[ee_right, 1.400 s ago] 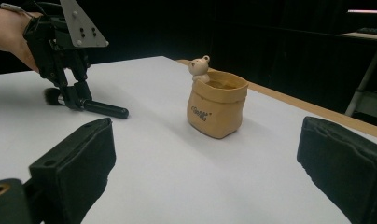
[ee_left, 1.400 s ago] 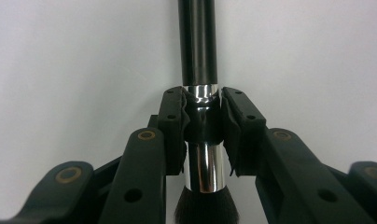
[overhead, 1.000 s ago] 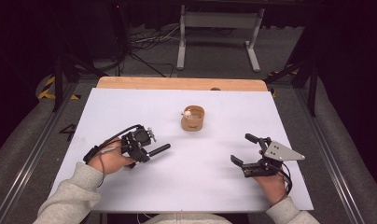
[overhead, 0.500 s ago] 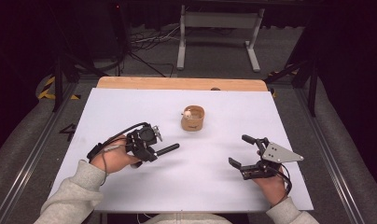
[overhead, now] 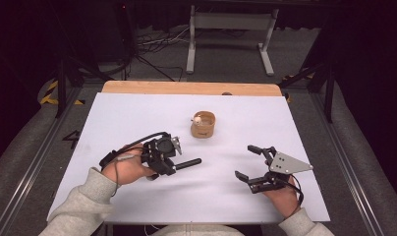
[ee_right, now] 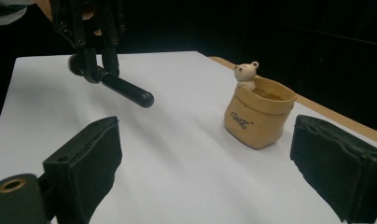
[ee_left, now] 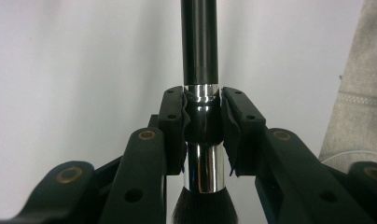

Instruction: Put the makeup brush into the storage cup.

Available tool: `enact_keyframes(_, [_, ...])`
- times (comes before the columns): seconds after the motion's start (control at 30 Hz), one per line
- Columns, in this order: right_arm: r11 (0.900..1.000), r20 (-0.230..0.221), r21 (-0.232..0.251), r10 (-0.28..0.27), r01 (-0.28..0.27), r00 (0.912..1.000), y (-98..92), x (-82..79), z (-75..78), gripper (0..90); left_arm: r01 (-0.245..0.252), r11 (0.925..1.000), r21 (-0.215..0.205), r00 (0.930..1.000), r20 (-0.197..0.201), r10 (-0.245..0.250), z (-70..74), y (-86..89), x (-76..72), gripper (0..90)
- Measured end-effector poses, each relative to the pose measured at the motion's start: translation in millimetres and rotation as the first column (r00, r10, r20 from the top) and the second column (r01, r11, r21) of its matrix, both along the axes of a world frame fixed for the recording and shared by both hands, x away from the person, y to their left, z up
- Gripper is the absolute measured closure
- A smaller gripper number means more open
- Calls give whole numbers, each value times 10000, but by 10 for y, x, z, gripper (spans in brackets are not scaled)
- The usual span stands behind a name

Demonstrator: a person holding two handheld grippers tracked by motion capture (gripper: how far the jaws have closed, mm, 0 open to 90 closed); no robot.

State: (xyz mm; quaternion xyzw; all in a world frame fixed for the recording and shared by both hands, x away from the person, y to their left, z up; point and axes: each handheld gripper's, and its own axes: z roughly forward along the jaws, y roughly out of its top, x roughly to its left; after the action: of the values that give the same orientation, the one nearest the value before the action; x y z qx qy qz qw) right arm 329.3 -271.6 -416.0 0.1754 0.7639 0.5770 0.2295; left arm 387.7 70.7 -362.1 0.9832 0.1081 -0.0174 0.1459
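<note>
My left gripper point(overhead: 171, 165) is shut on a brush point(overhead: 189, 162) with a black handle, held a little above the white sheet, handle pointing right. In the left gripper view the pads point(ee_left: 175, 116) clamp the silver ferrule of the brush point(ee_left: 200, 46), black bristles below. A small tan pot point(overhead: 203, 127) with a bear figure on its rim stands mid-table, beyond both hands. My right gripper point(overhead: 243, 161) stands open near the front right with nothing between its fingers. Its own view looks past the right gripper point(ee_right: 207, 140) at the pot point(ee_right: 259, 116), the left gripper point(ee_right: 97, 63) and the brush point(ee_right: 128, 91).
A white sheet point(overhead: 137, 118) covers the table, with a wooden strip point(overhead: 186, 88) along the far edge. Beyond stand a metal frame point(overhead: 231, 29) and cables on the dark floor. A grey sleeve point(ee_left: 359, 84) shows beside the left gripper.
My left gripper has carried the brush to the right and slightly up, nearer the table's middle. The right gripper has stayed about where it was.
</note>
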Motion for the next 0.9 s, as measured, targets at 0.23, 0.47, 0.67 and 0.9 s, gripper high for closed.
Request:
enact_keyframes(0.23, [9986, -108, -125, 505, -506, 9987, 111, -7, -14, 105, 694, 9975, 140, 9973, 229, -697, 42, -169, -106, 712])
enact_keyframes(0.47, [9957, -249, -206, 898, -903, 9956, 203, -1, -26, 123, 1046, 9944, 116, 9940, 298, -1049, 56, -265, -140, 712])
enact_keyframes(0.67, [9908, -398, -298, 1311, -1323, 9906, 282, 10, -42, 158, 1306, 9913, 142, 9909, 314, -1310, 55, -322, -171, 712])
enact_keyframes(0.9, [9778, -616, -471, 2013, -2043, 9776, 404, 33, -81, 224, 1616, 9868, 112, 9859, 423, -1619, 52, -377, -200, 712])
